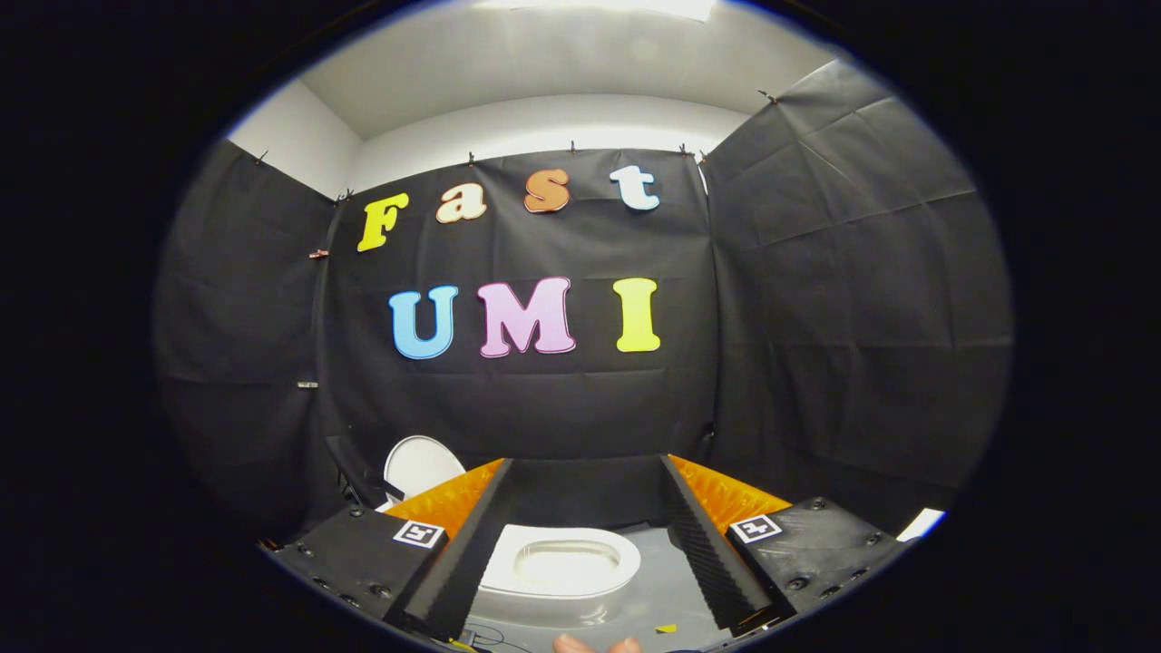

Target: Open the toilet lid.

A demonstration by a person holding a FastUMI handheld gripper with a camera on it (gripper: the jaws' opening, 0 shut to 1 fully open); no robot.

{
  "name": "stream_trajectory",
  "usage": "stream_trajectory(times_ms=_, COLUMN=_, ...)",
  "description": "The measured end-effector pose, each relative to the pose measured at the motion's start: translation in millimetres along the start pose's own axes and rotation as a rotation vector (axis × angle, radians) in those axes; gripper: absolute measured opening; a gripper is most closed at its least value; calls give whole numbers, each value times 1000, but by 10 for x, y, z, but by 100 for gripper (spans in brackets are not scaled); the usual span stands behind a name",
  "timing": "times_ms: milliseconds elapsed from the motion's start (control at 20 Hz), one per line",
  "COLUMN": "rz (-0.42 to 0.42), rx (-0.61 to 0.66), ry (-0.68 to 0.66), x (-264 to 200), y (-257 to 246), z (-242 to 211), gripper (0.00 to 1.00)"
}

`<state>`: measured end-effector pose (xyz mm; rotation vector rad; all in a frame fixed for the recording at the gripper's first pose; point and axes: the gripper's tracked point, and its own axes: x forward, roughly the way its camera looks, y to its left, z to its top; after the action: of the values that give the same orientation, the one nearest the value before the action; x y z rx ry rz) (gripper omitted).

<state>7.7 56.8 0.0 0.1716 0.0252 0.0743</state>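
**Lid already upright, fingers spread above the bowl**

Fingertips of a person (594,645) peek in nearest the camera, just below the toilet. Above them the hand-held gripper (585,544) stands released: its 2 fingers (463,562) are spread wide, touching nothing, with the toilet seat (562,567) lying in the gap between them, lower down and beyond.

The toilet lid (419,465) appears beyond the left finger, a white rounded panel standing tilted up against the booth's black cloth wall rather than lying flat over the seat. Judging from that, the opening looks done or all but done, and the step in hand is the retreat. The next move calls only for drawing the fingers clear without knocking the lid forward; if the lid is not resting securely, a gentle push back at its top edge would settle it.

Seat and bowl are glossy white, smooth and oval, likely hard plastic or ceramic. Each finger carries a black ribbed pad on its inner face, backed by an orange ridged body, with a square black-and-white marker (419,533) on the black housing behind. A pale grey floor (658,589) surrounds the bowl, with a small yellow scrap (665,628) lying on it.
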Motion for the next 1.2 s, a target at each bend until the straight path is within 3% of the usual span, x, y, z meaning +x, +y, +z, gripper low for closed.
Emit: stream_trajectory(times_ms=1200, rz=9, rx=14, ry=-6, x=-21, y=19, z=20, gripper=98)
